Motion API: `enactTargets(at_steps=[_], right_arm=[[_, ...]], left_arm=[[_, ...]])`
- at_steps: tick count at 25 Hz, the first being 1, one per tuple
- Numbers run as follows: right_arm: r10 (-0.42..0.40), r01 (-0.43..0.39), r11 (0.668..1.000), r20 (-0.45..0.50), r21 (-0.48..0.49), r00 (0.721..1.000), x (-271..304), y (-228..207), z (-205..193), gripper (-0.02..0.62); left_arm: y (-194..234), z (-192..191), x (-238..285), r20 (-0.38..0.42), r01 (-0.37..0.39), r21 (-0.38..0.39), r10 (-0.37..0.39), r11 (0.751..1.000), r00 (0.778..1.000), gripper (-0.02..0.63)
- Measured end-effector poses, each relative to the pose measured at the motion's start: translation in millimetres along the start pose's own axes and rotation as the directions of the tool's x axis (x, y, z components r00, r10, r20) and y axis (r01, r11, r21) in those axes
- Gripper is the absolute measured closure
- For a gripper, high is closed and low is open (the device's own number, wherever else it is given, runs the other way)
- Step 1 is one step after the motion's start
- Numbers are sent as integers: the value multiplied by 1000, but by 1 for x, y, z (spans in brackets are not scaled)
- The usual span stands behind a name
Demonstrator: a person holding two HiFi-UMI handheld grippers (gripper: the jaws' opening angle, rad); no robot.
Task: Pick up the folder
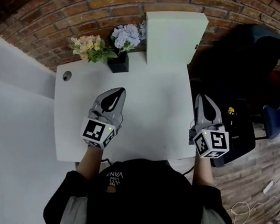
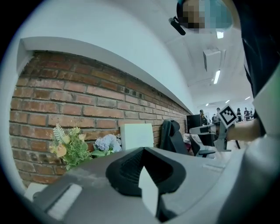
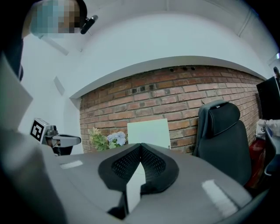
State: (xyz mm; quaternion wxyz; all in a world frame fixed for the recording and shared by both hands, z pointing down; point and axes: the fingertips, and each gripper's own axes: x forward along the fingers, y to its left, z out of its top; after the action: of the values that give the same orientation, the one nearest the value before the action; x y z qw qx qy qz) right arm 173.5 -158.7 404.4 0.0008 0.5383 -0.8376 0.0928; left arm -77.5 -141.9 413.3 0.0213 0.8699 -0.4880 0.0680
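- Black shirt (image 1: 142, 194) of the person fills the bottom of the head view; small pale print on it, seen upside down, seems to read "VANS".
- Left hand-held gripper (image 1: 117, 94) is above the desk (image 1: 151, 110), towards its near edge. Its jaws are pressed fully together with nothing between them.
- Right hand-held gripper (image 1: 206, 102) is above the desk's right edge. Its jaws are likewise closed and empty.
- Each gripper carries a cube with black-and-white square markers and no readable words.
- Pale green folder (image 1: 173, 37) stands upright at the desk's far edge, leaning on the brick wall (image 1: 68, 1), well apart from both grippers. No label can be made out on it.
- Left of the folder, along the far edge, sit blue-white flowers (image 1: 127, 35) in a black pot (image 1: 118, 61) and a yellow-green bunch (image 1: 89, 47).
- Black office chair (image 1: 245, 52) stands beyond the desk's far right corner.
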Motion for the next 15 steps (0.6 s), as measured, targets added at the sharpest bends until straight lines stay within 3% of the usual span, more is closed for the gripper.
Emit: enactTargets(at_steps=[15], right_arm=[[0,3,997,31,-83,1000,52,-63,20,597]], left_arm=[[16,13,72,35,-85,25,84,996,996,606]])
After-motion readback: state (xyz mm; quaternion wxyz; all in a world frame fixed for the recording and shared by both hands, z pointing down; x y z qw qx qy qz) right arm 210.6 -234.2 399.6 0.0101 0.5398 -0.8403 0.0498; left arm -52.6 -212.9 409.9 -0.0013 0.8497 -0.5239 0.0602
